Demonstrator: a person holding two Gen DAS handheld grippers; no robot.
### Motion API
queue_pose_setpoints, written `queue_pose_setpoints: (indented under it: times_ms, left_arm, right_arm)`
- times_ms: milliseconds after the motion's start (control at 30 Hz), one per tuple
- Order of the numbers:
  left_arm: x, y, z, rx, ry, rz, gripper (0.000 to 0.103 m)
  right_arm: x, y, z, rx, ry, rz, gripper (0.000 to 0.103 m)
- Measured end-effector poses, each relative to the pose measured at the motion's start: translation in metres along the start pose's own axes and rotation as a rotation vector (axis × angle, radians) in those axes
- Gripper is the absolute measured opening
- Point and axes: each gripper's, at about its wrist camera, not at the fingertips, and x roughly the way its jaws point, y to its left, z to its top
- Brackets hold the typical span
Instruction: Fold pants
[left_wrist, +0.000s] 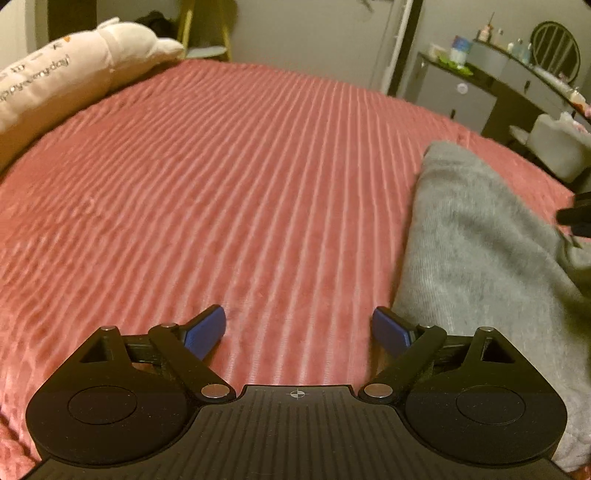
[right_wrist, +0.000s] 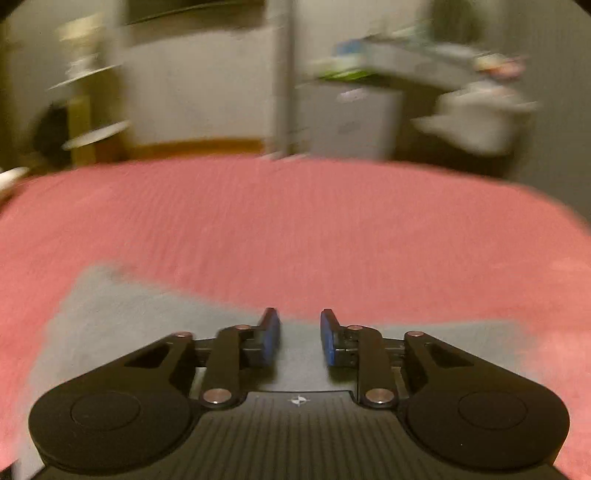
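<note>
The grey pants (left_wrist: 476, 254) lie on the pink ribbed bedspread (left_wrist: 229, 192), at the right of the left wrist view. My left gripper (left_wrist: 298, 328) is wide open and empty, low over the bedspread just left of the pants. In the blurred right wrist view the pants (right_wrist: 140, 314) spread under and to the left of my right gripper (right_wrist: 298, 332), which is open with a narrow gap and holds nothing. A dark part of the right gripper (left_wrist: 576, 218) shows at the right edge of the left wrist view, above the pants.
A cream plush pillow with lettering (left_wrist: 62, 81) lies at the bed's far left. A dark dresser with bottles and a mirror (left_wrist: 517, 74) stands beyond the bed's right edge. A wooden shelf (right_wrist: 85, 110) and a white cabinet (right_wrist: 354, 122) stand past the far edge.
</note>
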Motion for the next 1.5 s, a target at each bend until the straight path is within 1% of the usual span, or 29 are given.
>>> queue_pose_setpoints:
  times_ms: [33, 100, 167, 200, 267, 333, 367, 400, 467, 600, 667, 733, 767, 800, 833, 867, 900, 933, 967, 1000, 1067, 1100, 1133, 1167, 1200, 1300, 1367, 1433, 1500]
  left_arm:
    - [0.0, -0.002, 0.0, 0.005, -0.004, 0.003, 0.092]
    - [0.002, -0.004, 0.001, 0.014, -0.004, 0.008, 0.093]
    - [0.003, -0.006, 0.002, 0.018, -0.008, 0.012, 0.093]
    - [0.004, -0.006, 0.002, 0.02, -0.008, 0.014, 0.093]
    - [0.005, -0.005, 0.002, 0.023, -0.01, 0.016, 0.094]
    - [0.007, -0.005, 0.004, 0.024, -0.009, 0.018, 0.094]
    - [0.007, -0.005, 0.005, 0.022, -0.009, 0.022, 0.094]
    - [0.006, -0.004, 0.004, 0.02, -0.009, 0.024, 0.094]
    - [0.004, -0.001, 0.005, 0.012, -0.01, 0.031, 0.093]
    - [0.0, 0.005, 0.005, -0.008, -0.015, 0.032, 0.093]
    - [-0.002, 0.005, 0.004, -0.007, -0.016, 0.031, 0.093]
    - [-0.004, 0.003, 0.003, 0.004, -0.015, 0.031, 0.093]
    - [-0.005, 0.001, 0.003, 0.011, -0.018, 0.031, 0.093]
    - [-0.007, -0.001, 0.004, 0.019, -0.021, 0.03, 0.093]
    - [-0.01, -0.003, 0.004, 0.027, -0.028, 0.026, 0.093]
    - [-0.015, -0.004, 0.003, 0.039, -0.04, 0.014, 0.093]
    - [-0.019, -0.006, 0.003, 0.049, -0.048, -0.002, 0.093]
    - [-0.023, -0.007, 0.003, 0.056, -0.056, -0.023, 0.093]
    - [-0.029, -0.008, 0.003, 0.063, -0.07, -0.065, 0.093]
    - [-0.033, -0.007, 0.004, 0.063, -0.077, -0.119, 0.093]
    - [-0.039, -0.002, 0.008, 0.042, -0.059, -0.279, 0.096]
    - [-0.041, 0.002, 0.009, 0.01, -0.052, -0.347, 0.096]
    - [-0.042, 0.004, 0.01, -0.013, -0.051, -0.379, 0.097]
    - [-0.039, 0.005, 0.012, -0.023, -0.037, -0.406, 0.098]
    - [-0.035, 0.005, 0.014, -0.021, -0.012, -0.418, 0.098]
    - [-0.003, 0.001, 0.022, -0.005, 0.157, -0.466, 0.098]
    - [0.016, 0.0, 0.022, -0.029, 0.245, -0.464, 0.099]
    - [0.02, 0.0, 0.022, -0.05, 0.239, -0.489, 0.1]
    - [0.02, -0.002, 0.026, -0.064, 0.243, -0.58, 0.1]
  right_arm:
    - [-0.007, -0.01, 0.001, 0.046, -0.019, 0.006, 0.024]
    - [-0.023, -0.032, -0.006, 0.149, 0.004, 0.132, 0.024]
    - [-0.04, -0.041, -0.02, 0.157, 0.024, 0.234, 0.024]
    - [-0.047, -0.041, -0.028, 0.128, 0.023, 0.25, 0.024]
    - [-0.053, -0.037, -0.045, 0.031, 0.025, 0.241, 0.025]
    - [-0.049, -0.031, -0.058, -0.049, -0.002, 0.212, 0.021]
    - [-0.047, -0.031, -0.059, -0.063, -0.023, 0.186, 0.015]
    - [-0.046, -0.033, -0.057, -0.059, -0.041, 0.149, 0.01]
    - [-0.051, -0.034, -0.05, 0.007, -0.057, 0.11, 0.01]
    - [-0.069, -0.055, -0.05, 0.137, -0.061, 0.118, 0.012]
    - [-0.089, -0.069, -0.062, 0.169, -0.064, 0.124, 0.022]
    - [-0.099, -0.088, -0.073, 0.208, -0.042, 0.155, 0.037]
    - [-0.102, -0.096, -0.079, 0.223, -0.031, 0.161, 0.039]
    - [-0.107, -0.101, -0.085, 0.229, -0.029, 0.18, 0.051]
    - [-0.111, -0.107, -0.09, 0.23, -0.026, 0.158, 0.063]
    - [-0.117, -0.112, -0.095, 0.229, -0.021, 0.116, 0.091]
    - [-0.118, -0.119, -0.097, 0.239, -0.012, 0.087, 0.098]
    - [-0.119, -0.128, -0.101, 0.268, -0.009, 0.101, 0.098]
    - [-0.116, -0.139, -0.103, 0.32, 0.014, 0.162, 0.098]
    - [-0.11, -0.149, -0.105, 0.374, 0.05, 0.234, 0.098]
    - [-0.094, -0.167, -0.111, 0.479, 0.122, 0.348, 0.099]
    - [-0.087, -0.172, -0.113, 0.503, 0.148, 0.36, 0.099]
    - [-0.08, -0.178, -0.115, 0.522, 0.17, 0.348, 0.099]
    - [-0.075, -0.184, -0.116, 0.546, 0.188, 0.358, 0.099]
    - [-0.068, -0.19, -0.118, 0.583, 0.205, 0.4, 0.099]
    - [-0.052, -0.201, -0.123, 0.652, 0.232, 0.462, 0.099]
    - [-0.042, -0.208, -0.127, 0.672, 0.253, 0.498, 0.099]
    - [-0.036, -0.212, -0.128, 0.679, 0.261, 0.526, 0.099]
    - [-0.034, -0.218, -0.13, 0.672, 0.26, 0.553, 0.099]
